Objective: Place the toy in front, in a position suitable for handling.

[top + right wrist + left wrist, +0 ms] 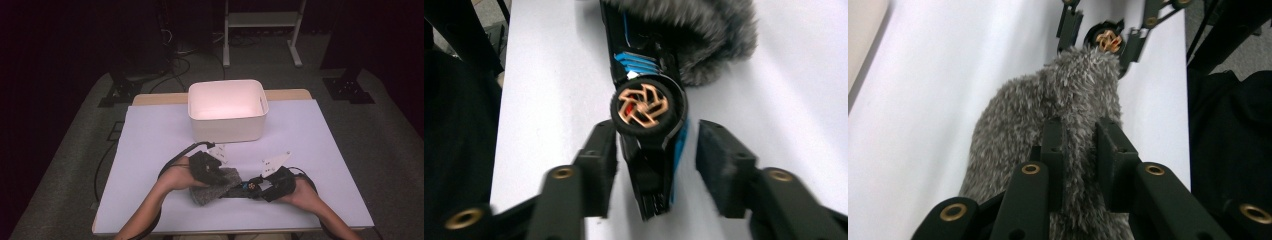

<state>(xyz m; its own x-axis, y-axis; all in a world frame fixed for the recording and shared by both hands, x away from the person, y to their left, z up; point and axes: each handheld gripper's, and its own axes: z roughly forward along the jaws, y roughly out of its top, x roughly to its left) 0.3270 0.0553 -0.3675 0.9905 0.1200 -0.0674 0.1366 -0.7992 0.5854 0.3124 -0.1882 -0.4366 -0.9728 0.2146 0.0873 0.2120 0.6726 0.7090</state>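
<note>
We are counting one grey fuzzy cover, one black-and-blue gadget and, farther off, one white bin. Our left gripper is clamping the cover near the table's front edge, forearm angling inward. Our right gripper is standing partly open, its jaws flanking the gadget, one touching it, the other clear.

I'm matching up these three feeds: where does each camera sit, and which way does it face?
High view: above the person's side, facing forward and down on the table and white bin; both forearms show.
Left gripper view: on the left hand-held gripper, looking along jaws clamped on the grey furry cover.
Right gripper view: on the right hand-held gripper, jaws flanking the black-and-blue device.
All share the cover.
</note>
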